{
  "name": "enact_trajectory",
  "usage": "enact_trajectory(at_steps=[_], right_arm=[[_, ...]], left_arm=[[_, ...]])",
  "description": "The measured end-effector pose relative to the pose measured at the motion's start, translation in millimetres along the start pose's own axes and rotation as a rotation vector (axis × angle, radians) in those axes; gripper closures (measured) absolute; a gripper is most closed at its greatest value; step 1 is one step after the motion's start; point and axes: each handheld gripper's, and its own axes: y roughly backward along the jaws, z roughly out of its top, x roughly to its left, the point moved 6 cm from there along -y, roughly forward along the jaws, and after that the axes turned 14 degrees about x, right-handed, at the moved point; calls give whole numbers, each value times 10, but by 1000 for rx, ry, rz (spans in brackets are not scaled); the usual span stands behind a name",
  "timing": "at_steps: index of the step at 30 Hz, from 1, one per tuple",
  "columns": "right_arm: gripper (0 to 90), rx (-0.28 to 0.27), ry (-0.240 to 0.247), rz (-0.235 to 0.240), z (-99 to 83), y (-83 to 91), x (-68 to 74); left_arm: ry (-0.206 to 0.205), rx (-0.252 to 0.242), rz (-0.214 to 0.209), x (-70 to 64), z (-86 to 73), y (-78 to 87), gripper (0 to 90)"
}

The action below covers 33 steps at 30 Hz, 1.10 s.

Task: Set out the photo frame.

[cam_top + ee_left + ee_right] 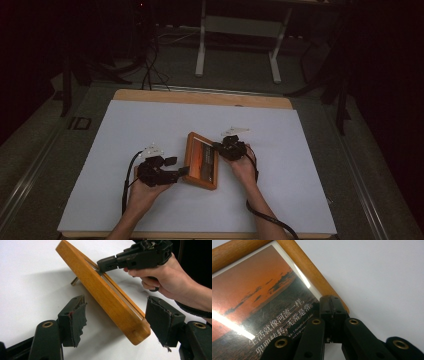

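A: Where does the photo frame [202, 160] sit?

B: I see it near the middle of the white table sheet [125, 145], slightly toward the near edge, tilted up on a small back stand [74, 280]. The wooden frame carries a sunset print [254, 297] with lines of white characters under glass.

A: State of the right gripper [218, 146]?

B: In the right gripper view its jaws stand pressed together, their tips at the frame's wooden rail where it meets the glass. In the left gripper view I see the same gripper [101, 264] reaching onto the frame's upper edge, its tip touching the rail, the person's hand [160, 275] wrapped round the handle. Whether the jaws pinch the rail or merely press on it, I cannot tell.

A: And the left gripper [184, 171]?

B: Its jaws stand wide apart. In the left gripper view the frame's near corner lies between the two worn pads [77, 317], touching neither. From the high view I place it at the frame's left edge, toward the near corner, with the left hand [145, 192] behind it.
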Motion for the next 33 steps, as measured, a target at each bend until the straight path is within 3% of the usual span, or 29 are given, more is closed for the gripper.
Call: enact_trajectory(at_steps=[11,15,25,33], right_arm=[[898,-2,9,-13,-3,0,6],[898,-3,8,-13,-5,0,8],[898,-3,10,-13,-5,0,9],[898,-4,13,-16,-6,2,12]], left_arm=[[16,61,-21,-100,-61,-184,347],[48,63,-59,-74,-65,-195,396],[67,84,-102,-83,-64,-274,424],[120,110,-132,-93,-60,-328,467]])
